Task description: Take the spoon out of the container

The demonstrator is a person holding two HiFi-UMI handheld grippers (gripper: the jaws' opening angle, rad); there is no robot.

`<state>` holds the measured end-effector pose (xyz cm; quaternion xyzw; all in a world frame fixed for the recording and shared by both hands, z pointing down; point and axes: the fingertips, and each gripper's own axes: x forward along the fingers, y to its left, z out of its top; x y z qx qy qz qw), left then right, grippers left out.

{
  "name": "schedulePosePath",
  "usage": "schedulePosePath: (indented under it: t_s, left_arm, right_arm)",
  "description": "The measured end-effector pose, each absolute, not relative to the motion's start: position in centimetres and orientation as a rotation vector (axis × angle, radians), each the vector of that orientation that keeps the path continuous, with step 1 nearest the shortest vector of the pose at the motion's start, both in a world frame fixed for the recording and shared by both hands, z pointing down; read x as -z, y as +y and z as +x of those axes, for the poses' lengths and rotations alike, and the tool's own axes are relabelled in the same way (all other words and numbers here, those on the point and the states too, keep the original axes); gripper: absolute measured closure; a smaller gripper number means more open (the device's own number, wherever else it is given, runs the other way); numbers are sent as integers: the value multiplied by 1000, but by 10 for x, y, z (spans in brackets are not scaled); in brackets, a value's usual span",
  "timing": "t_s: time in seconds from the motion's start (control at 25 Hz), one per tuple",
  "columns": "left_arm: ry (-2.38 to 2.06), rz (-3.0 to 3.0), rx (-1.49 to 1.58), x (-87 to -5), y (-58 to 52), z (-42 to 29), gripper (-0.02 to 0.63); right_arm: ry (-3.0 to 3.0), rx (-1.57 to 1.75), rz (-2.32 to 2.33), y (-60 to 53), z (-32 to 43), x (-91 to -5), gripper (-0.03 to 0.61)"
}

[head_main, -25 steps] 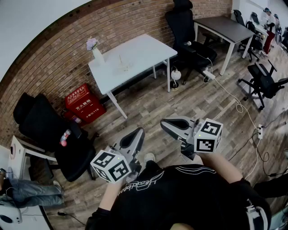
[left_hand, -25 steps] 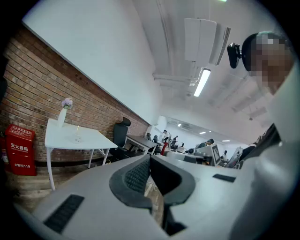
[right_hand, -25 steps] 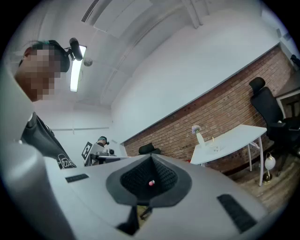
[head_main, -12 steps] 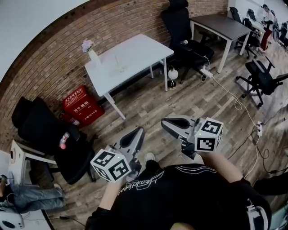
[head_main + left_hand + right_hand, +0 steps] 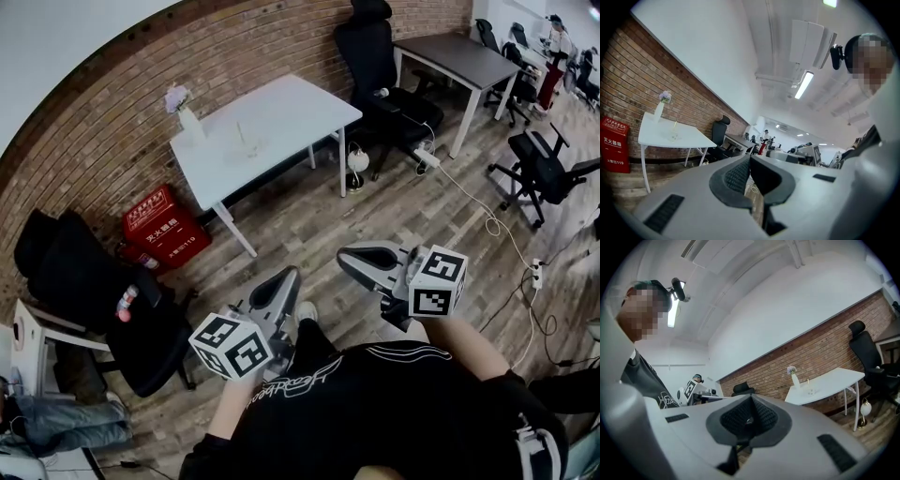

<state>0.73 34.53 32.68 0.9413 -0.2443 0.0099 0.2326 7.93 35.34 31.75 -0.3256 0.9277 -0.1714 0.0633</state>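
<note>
On the white table (image 5: 281, 108) by the brick wall stands a small clear container (image 5: 246, 142) with a thin spoon upright in it. It is far from both grippers. The container also shows in the left gripper view (image 5: 674, 136) and in the right gripper view (image 5: 810, 391), where the spoon (image 5: 807, 382) is a pale sliver. My left gripper (image 5: 289, 275) and right gripper (image 5: 345, 255) are held low in front of the person's body, over the wooden floor. The left gripper (image 5: 749, 159) and right gripper (image 5: 751, 398) are both shut with nothing between their pads.
A vase of flowers (image 5: 187, 116) stands at the table's left corner. A red box (image 5: 157, 225) sits against the wall. A black chair (image 5: 94, 281) is at the left, another (image 5: 375, 56) beside a dark desk (image 5: 459, 58). A power strip (image 5: 427, 155) and cables lie on the floor.
The head view has shifted a little: the table, red box and left chair have slid leftward in the frame. Both grippers keep the same pose and stay shut.
</note>
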Motion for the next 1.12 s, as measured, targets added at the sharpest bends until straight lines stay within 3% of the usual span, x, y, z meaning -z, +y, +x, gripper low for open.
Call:
schedulePosePath:
  t_s: [0.32, 0.88, 1.12]
  left_arm:
    - [-663, 2533, -29, -353, 251, -7, 609]
    - [-660, 2511, -74, -342, -36, -41, 609]
    - [-668, 2512, -56, -340, -108, -55, 609]
  right_arm:
    - [2797, 608, -991, 260, 66, -345, 581]
    - [2698, 667, -1028, -20, 49, -328, 581]
    - [2698, 656, -1034, -90, 39, -327, 581]
